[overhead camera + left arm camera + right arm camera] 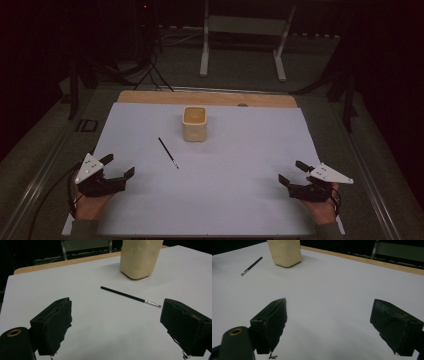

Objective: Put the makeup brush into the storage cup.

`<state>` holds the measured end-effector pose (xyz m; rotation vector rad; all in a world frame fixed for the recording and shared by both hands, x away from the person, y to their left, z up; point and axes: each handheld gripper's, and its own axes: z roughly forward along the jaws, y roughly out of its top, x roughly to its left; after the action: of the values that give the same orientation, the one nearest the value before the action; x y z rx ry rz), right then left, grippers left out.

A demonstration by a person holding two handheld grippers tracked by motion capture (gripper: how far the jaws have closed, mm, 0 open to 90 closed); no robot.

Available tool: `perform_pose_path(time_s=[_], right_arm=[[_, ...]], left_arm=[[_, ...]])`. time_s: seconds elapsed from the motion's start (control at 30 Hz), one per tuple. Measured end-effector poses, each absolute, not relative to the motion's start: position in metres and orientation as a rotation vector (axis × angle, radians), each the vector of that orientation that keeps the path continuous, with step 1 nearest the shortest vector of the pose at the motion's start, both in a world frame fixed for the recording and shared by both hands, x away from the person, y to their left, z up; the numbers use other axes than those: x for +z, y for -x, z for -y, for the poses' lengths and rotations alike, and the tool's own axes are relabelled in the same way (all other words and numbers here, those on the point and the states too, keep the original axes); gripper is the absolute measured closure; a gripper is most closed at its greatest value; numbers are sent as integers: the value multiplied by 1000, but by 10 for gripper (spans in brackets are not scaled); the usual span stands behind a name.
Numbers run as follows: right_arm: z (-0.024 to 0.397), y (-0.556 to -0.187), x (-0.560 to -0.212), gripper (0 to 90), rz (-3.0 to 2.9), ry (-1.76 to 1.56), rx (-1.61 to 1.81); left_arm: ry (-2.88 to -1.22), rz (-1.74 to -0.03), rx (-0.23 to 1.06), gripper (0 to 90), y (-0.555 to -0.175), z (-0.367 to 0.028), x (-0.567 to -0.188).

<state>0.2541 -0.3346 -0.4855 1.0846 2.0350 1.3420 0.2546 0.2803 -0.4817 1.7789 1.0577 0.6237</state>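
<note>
While both grippers are resting agape, the left gripper (118, 168) is sitting nearer the paintbrush (168, 152), whose long axis is slanting away toward the cup (194, 123); the right gripper (292, 172) is lying well apart.

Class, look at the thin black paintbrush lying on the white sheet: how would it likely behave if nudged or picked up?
The paintbrush looks slim and round, so a sideways nudge would probably roll it. Lying flat on the white sheet, it may be awkward to pinch. It seems stiff and light; its fine tip past the metal ferrule could bend.
</note>
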Motion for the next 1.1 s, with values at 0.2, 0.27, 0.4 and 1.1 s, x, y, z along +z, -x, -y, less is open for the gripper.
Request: perform_pose_path(time_s=[0.2, 0.27, 0.4, 1.1], right_arm=[[335, -255, -488, 146, -2056, -1093, 1314], [335, -256, -487, 148, -2058, -1094, 1310], [336, -256, -488, 148, -2060, -1097, 1315], [334, -256, -487, 144, -2060, -1110, 1350]], left_arm=[[-1781, -1054, 605, 113, -255, -280, -482], [-1784, -1052, 605, 113, -255, -280, -482], [-1782, -1052, 604, 118, -254, -279, -481], [-1834, -941, 639, 120, -273, -258, -447]])
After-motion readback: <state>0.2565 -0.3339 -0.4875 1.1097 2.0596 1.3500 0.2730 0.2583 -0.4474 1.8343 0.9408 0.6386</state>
